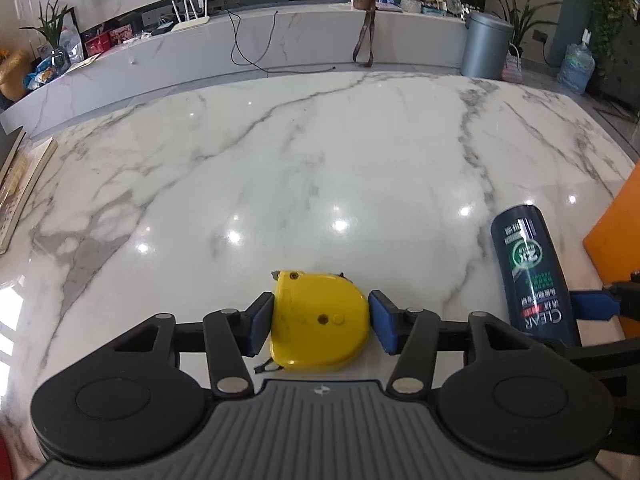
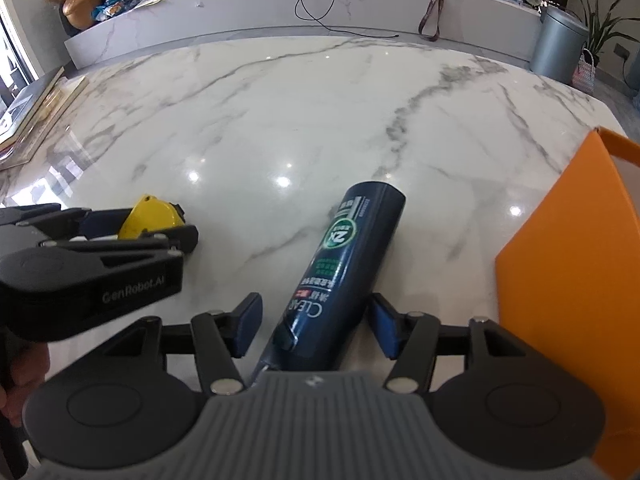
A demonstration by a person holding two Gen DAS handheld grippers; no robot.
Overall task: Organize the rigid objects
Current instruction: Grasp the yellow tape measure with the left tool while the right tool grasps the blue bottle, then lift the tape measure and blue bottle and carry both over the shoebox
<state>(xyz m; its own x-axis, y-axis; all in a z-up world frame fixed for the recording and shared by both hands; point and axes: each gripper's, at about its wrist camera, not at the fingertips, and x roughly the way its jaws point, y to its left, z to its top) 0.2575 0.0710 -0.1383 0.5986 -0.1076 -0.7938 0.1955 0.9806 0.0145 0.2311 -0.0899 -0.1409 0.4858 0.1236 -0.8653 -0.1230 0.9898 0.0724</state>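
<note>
We hold the left gripper (image 1: 320,322) low over the marble table (image 1: 320,152), its blue pads (image 1: 262,326) on either side of a yellow tape measure (image 1: 318,320) that lies flat on the stone. The left pad touches the case; the right pad sits just beside it with a thin gap showing, so the jaws stand apart and nothing is clamped. From the right wrist view the same tape measure (image 2: 154,216) peeks out beyond the left gripper's (image 2: 176,236) black fingers.

Our right gripper (image 2: 316,326) straddles a dark blue bottle (image 2: 340,276) lying on its side, its cap end toward us and its base pointing away across the table (image 2: 320,112). The right pad is close against the bottle's side, while the left pad (image 2: 248,326) stands clear of it, so these jaws are also apart. In the left wrist view the bottle (image 1: 530,272) lies to the right of the tape measure, well apart from it.

An orange box (image 2: 560,280) stands just to the right of the bottle.
</note>
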